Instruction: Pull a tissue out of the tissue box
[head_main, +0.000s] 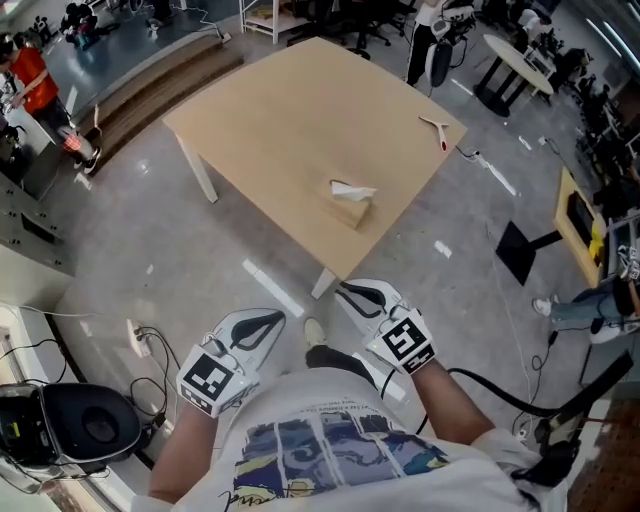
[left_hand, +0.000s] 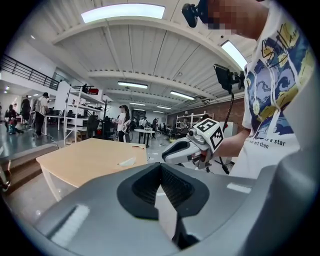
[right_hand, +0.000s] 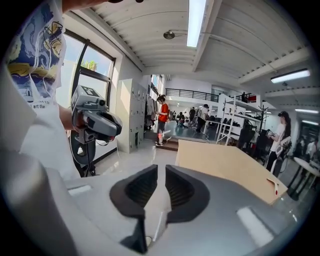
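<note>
- Tissue box (head_main: 352, 208) sits on the light wooden table (head_main: 290, 130), close to the edge nearest me, towards the table's right corner in the head view.
- A white tissue (head_main: 352, 189) sticks up out of the box's top, crumpled and leaning a little to one side.
- My left gripper (head_main: 272, 320) hangs in front of my torso over the grey floor, well apart from the table and the box.
- Its jaws are pressed together at the tips, with nothing pinched between them, as the left gripper view shows.
- My right gripper (head_main: 345, 293) is beside the left one, also over the floor, short of the table's near corner.
- Its jaws stand slightly spread, a narrow slit between the black pads (right_hand: 142, 187), and only floor shows through that slit.
- Neither gripper touches the box, the tissue or the table.
- A small white item with a red end (head_main: 435, 128) lies on the table's far right corner, well apart from the box.
- A white power strip (head_main: 138, 340) with cables lies on the floor to my left.
</note>
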